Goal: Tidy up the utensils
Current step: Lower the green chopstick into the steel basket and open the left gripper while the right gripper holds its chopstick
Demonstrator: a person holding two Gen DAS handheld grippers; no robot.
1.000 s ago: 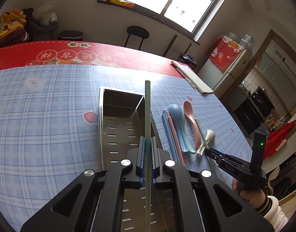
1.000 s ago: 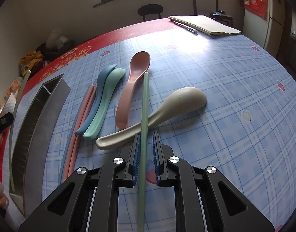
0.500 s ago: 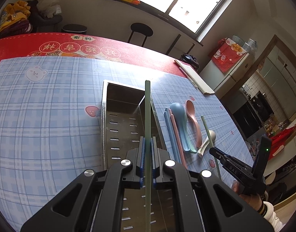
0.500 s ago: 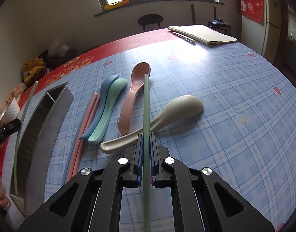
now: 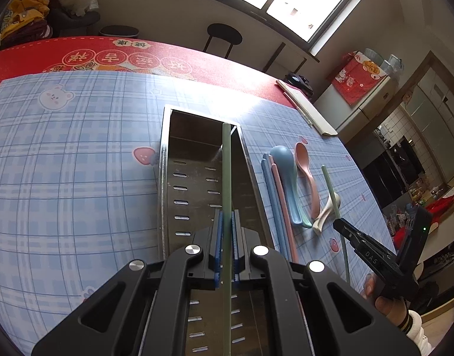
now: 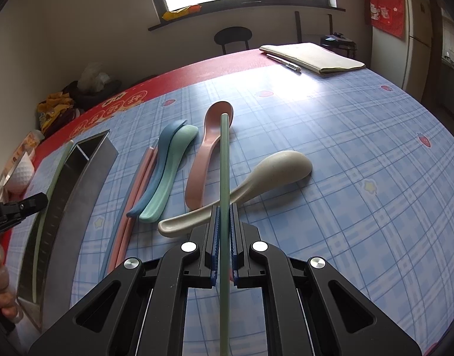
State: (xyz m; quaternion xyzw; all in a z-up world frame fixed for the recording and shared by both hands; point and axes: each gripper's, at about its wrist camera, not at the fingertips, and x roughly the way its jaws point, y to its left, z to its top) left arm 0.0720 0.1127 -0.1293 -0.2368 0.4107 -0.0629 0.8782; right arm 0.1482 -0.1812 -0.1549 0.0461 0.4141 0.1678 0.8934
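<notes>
While the left gripper (image 5: 226, 222) stays clamped on its green chopstick (image 5: 226, 172), the right gripper (image 6: 224, 219) has lifted another chopstick (image 6: 224, 160).

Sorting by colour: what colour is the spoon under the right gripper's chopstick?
Cream spoon; right wrist view.

We see the bench (image 6: 360, 154) in blue plaid carrying a steel utensil tray (image 5: 167, 178), four spoons (image 6: 203, 160), pink chopsticks (image 6: 138, 184) and a notebook (image 6: 313, 56)
</notes>
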